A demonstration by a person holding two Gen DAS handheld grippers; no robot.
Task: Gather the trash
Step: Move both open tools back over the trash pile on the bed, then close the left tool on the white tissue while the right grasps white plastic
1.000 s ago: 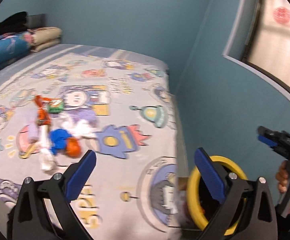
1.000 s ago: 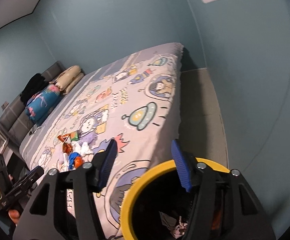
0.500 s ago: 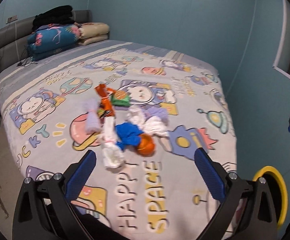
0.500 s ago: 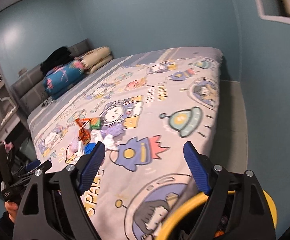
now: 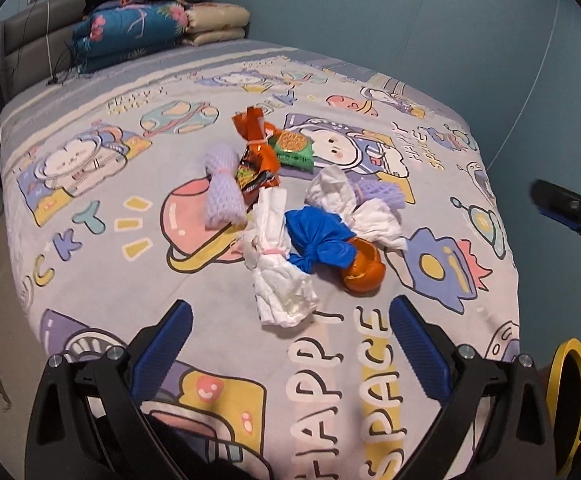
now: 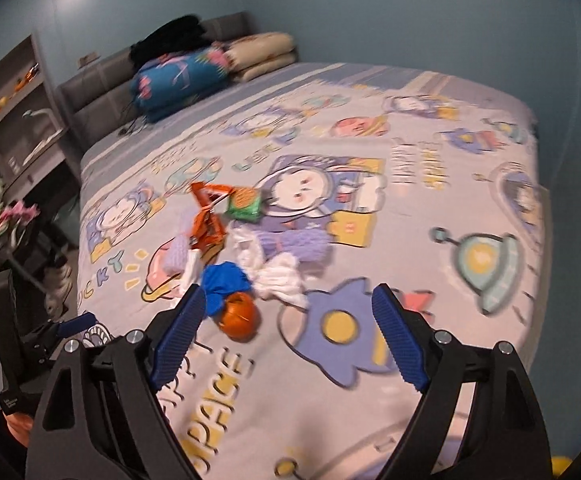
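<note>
A heap of trash lies mid-bed on the cartoon sheet: a white knotted bag, a blue bag, an orange ball-like wrapper, an orange snack packet, a green packet, a lilac mesh roll and white tissue. My left gripper is open just short of the white bag. My right gripper is empty, its jaws still opening, beside the orange wrapper. The yellow-rimmed bin stands at the bed's right.
Folded quilts and pillows are stacked at the headboard. A shelf unit and clutter stand left of the bed. Blue walls close in behind and on the right. The other gripper shows at the right edge.
Both grippers have swung from the yellow bin toward the trash heap, which is now nearer and centred. The right jaws have spread wider.
</note>
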